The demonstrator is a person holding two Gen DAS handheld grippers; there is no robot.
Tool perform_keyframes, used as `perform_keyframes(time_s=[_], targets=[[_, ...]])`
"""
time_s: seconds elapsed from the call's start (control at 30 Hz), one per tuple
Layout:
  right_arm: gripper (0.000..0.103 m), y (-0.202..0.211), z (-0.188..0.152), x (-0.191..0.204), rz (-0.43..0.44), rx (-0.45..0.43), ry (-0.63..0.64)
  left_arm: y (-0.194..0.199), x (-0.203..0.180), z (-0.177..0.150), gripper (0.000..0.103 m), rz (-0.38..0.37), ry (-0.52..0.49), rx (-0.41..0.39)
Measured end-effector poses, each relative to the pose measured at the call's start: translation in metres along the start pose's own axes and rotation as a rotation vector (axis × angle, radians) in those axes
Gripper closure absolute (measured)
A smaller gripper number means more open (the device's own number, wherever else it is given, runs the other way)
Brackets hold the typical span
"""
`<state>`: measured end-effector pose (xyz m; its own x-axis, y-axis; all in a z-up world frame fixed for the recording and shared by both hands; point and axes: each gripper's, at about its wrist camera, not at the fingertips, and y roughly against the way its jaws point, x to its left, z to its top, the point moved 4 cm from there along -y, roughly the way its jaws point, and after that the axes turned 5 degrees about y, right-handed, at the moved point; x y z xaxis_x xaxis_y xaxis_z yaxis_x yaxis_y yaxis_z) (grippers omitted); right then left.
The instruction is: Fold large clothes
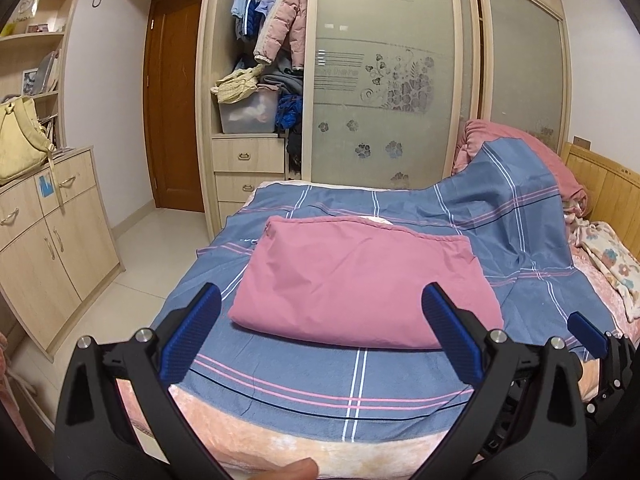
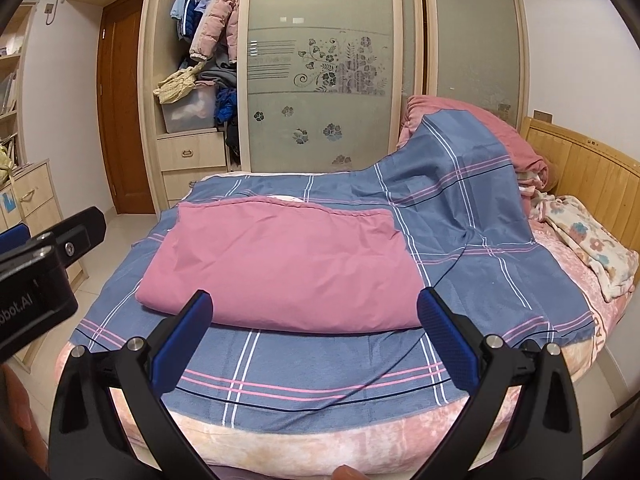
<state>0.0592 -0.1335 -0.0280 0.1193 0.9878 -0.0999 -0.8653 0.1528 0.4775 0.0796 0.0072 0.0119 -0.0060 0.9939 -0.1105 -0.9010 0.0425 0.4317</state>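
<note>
- A big pink cloth, folded into a flat thick rectangle, lies in the middle of the blue sheet with pink and white stripes that covers the bed.
- The left gripper with black arms and blue finger pads is wide open. It holds nothing. It hangs in the air near the front edge of the folded pink cloth, not touching it.
- The right gripper, black with blue pads too, is also wide open and holds nothing. It sits just in front of the folded pink cloth, above the striped blue sheet.
- In the left camera view, a bit of the right gripper peeks in at the right side. In the right camera view, a bit of the left gripper shows at the left side.
- The blue sheet climbs up over a lumpy pink quilt at the far right of the bed.
- A soft white blanket with flowers on it lies by the wooden headboard.
- Under the blue sheet, a fuzzy peach pink bed cover shows at the front edge.
- Behind the bed stands a big wardrobe with frosted glass sliding doors with flower pictures. Its left part is open, and a puffy pink jacket hangs inside.
- A brown wooden door is at the left of the wardrobe.
- A pale yellow bag sits on a light wooden cabinet at the far left.
</note>
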Motion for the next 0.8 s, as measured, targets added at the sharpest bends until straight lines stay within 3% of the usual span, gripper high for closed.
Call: perform_keyframes(time_s=[0.8], targets=[[0.001, -0.0053, -0.0049, 0.0048, 0.018, 0.021, -0.01, -0.0031, -0.0087, -0.0043, 0.002, -0.004, -0.032, 0.006]])
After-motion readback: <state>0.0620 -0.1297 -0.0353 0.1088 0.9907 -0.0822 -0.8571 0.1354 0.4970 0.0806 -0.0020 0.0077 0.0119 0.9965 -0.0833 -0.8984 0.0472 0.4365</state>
